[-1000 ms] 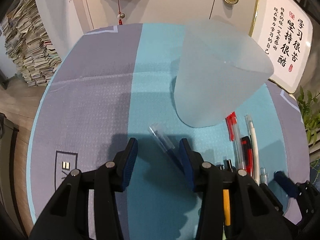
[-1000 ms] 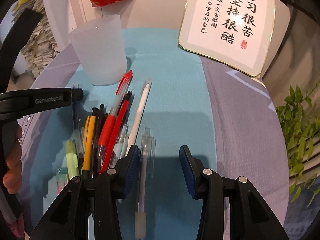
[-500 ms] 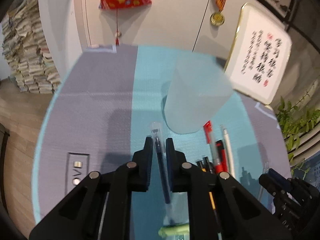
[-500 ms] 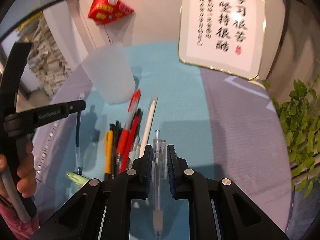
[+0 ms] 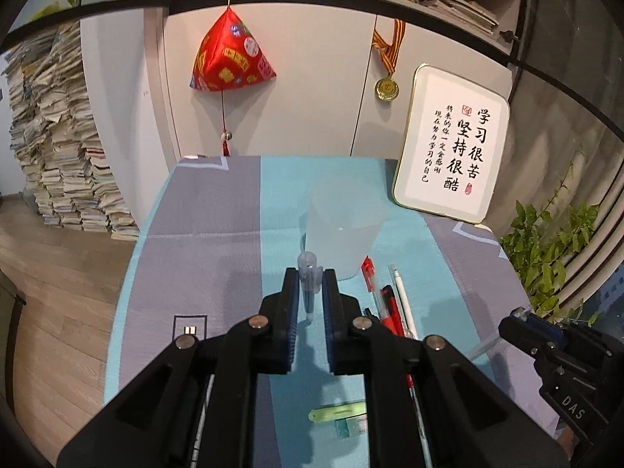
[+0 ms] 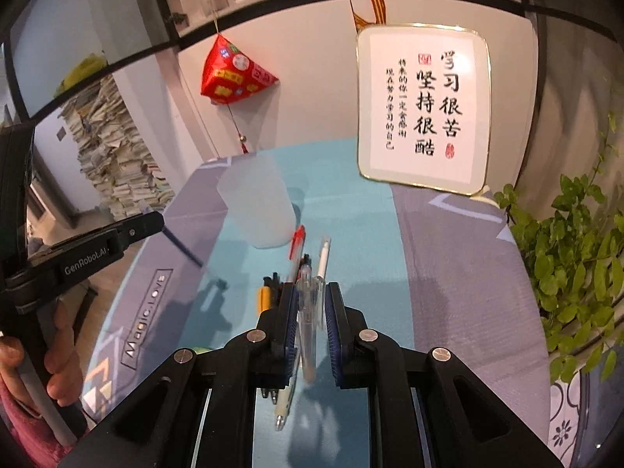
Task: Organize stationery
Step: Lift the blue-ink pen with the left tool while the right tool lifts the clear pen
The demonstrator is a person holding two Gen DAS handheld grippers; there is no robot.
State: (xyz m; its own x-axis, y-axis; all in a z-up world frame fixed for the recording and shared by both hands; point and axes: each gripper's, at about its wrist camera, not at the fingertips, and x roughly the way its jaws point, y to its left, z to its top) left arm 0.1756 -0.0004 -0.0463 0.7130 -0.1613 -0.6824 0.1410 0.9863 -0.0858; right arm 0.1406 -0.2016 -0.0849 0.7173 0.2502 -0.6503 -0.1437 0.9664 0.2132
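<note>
My left gripper (image 5: 309, 277) is shut on a clear-capped blue pen (image 5: 308, 273) and holds it above the mat, just in front of the frosted plastic cup (image 5: 341, 232). My right gripper (image 6: 311, 292) is shut on a clear pen (image 6: 308, 312), lifted above the pile of pens (image 6: 300, 261) lying on the teal mat. The cup (image 6: 259, 202) stands upright at the far left of the pile in the right wrist view. The left gripper (image 6: 156, 220) with its blue pen (image 6: 183, 245) shows at the left there. The right gripper (image 5: 522, 319) shows at the right edge of the left wrist view.
A framed calligraphy board (image 5: 452, 144) leans on the wall at the back right. A green plant (image 6: 577, 257) stands off the right edge. A green highlighter (image 5: 337, 415) and an eraser (image 5: 351, 427) lie near. A red ornament (image 5: 230, 54) hangs on the wall.
Both grippers closed on pens lying on the mat, then rose with them. The view now tilts up and shows more of the wall.
</note>
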